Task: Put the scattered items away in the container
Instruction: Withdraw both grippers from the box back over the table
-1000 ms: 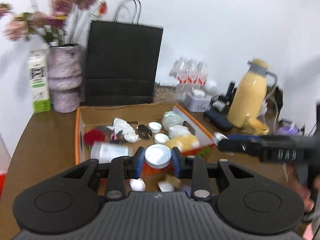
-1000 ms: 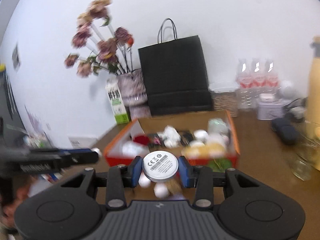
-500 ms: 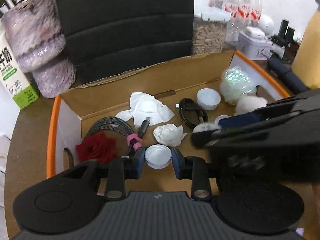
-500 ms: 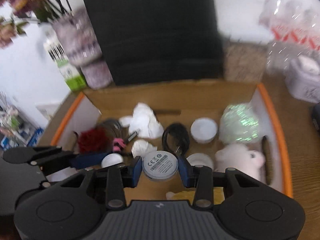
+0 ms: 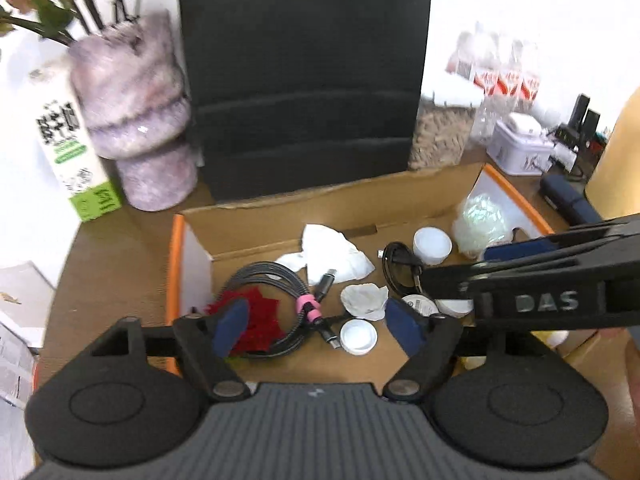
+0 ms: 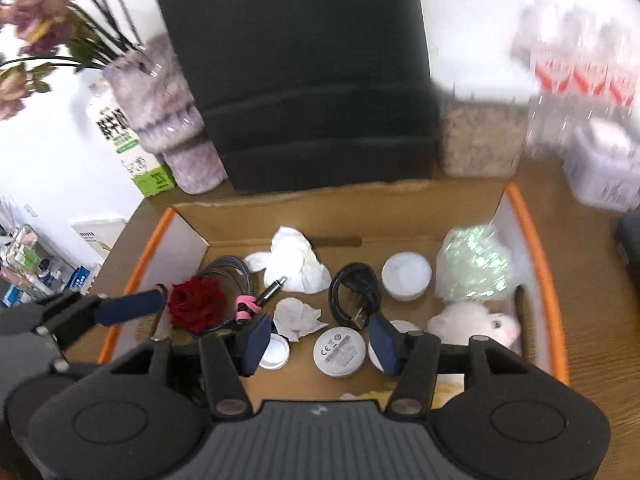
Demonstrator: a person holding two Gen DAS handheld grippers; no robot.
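The small white round cap (image 5: 358,336) lay flat on the cardboard floor of the orange-rimmed cardboard box (image 5: 175,264), just ahead of the left gripper (image 5: 316,330), whose jaws stood spread wide with nothing between them; half a second before, those same jaws had been pinched on that cap above the box. Beside it, the white disc with a printed CE label (image 6: 339,351) rested on the box floor in front of the right gripper (image 6: 322,340), whose jaws were likewise spread and empty, whereas half a second before they had been clamped on the disc. Both releases, then, had come at about the same moment, and both pieces had landed inside the container rather than on the rim. Around them sat things already in the box: a crumpled white tissue (image 6: 298,316), a braided grey cable with a pink tie (image 5: 276,280), a dark red fabric rose (image 6: 196,304), a coiled black cord (image 6: 354,294), a white round tub (image 6: 406,276), an iridescent crinkled wrapper (image 6: 472,268) and a white plush toy (image 6: 476,322). As a judgement, this pair of items was finished with; whether anything remained scattered on the brown wooden table (image 6: 592,320) could not be told from these views.
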